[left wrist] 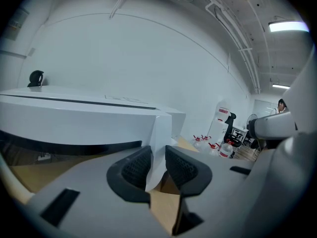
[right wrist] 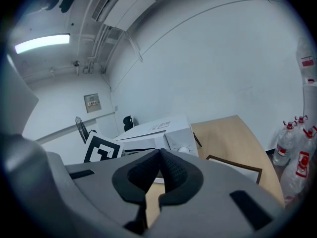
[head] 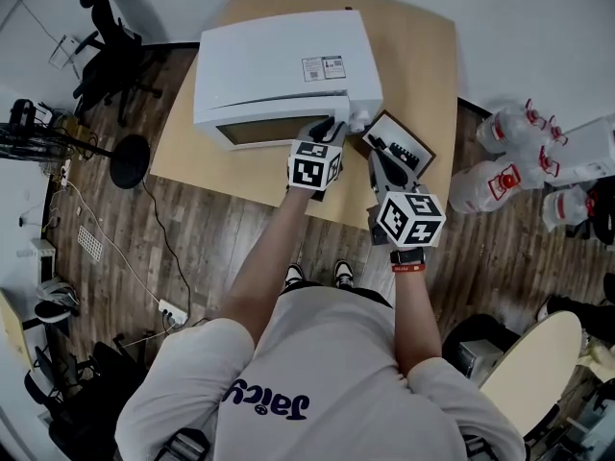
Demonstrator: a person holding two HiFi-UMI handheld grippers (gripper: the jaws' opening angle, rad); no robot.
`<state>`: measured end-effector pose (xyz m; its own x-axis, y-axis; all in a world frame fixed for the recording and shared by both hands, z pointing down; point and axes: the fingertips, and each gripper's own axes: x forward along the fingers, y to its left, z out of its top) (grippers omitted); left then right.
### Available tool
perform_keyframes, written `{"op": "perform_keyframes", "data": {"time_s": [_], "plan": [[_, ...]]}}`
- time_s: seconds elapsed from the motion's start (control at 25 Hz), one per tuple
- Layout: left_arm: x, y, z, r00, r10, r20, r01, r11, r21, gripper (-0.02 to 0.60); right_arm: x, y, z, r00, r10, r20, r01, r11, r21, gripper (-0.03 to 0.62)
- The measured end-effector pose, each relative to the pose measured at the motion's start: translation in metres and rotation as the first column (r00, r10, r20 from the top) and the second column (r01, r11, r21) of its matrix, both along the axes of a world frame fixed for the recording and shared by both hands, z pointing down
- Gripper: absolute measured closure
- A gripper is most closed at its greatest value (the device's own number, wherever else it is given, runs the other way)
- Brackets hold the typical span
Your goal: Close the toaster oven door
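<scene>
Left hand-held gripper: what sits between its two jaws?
A white edge of the toaster oven, pinched between them; the left gripper view shows it.

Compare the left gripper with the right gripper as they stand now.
The left gripper has its fingers clamped on the white front edge of the boxy white toaster oven; the right gripper is shut on nothing. The left reaches the oven; the right stops short, touching nothing. Both are grey with black fingers.
</scene>
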<state>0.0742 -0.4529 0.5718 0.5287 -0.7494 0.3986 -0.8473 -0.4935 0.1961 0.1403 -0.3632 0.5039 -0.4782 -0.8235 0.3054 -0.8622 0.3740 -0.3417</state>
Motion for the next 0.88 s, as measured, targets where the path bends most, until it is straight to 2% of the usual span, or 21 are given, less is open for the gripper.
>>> {"op": "perform_keyframes", "data": {"time_s": [0.24, 0.28, 0.32, 0.56, 0.88], "plan": [[-0.002, -0.011, 0.001, 1.000, -0.011, -0.002, 0.011, 1.000, -0.013, 0.479, -0.007, 0.002, 0.004, 1.000, -0.009, 0.003, 0.009, 1.000, -0.010, 0.579], [-0.004, -0.014, 0.002, 1.000, -0.012, -0.001, 0.012, 1.000, -0.012, 0.496, -0.008, 0.003, 0.004, 1.000, -0.011, 0.003, 0.011, 1.000, -0.010, 0.579], [-0.005, -0.017, 0.002, 1.000, -0.012, -0.001, 0.012, 1.000, -0.011, 0.479, -0.009, 0.004, 0.003, 1.000, -0.013, 0.004, 0.013, 1.000, -0.010, 0.579], [-0.005, -0.015, 0.000, 1.000, -0.015, -0.010, 0.015, 1.000, -0.009, 0.477, 0.004, 0.014, -0.001, 1.000, 0.008, -0.001, -0.008, 1.000, -0.003, 0.579], [-0.006, 0.025, -0.009, 1.000, 0.019, 0.018, -0.020, 1.000, 0.023, 0.525, 0.006, 0.032, -0.011, 1.000, 0.013, 0.002, -0.013, 1.000, 0.019, 0.579]]}}
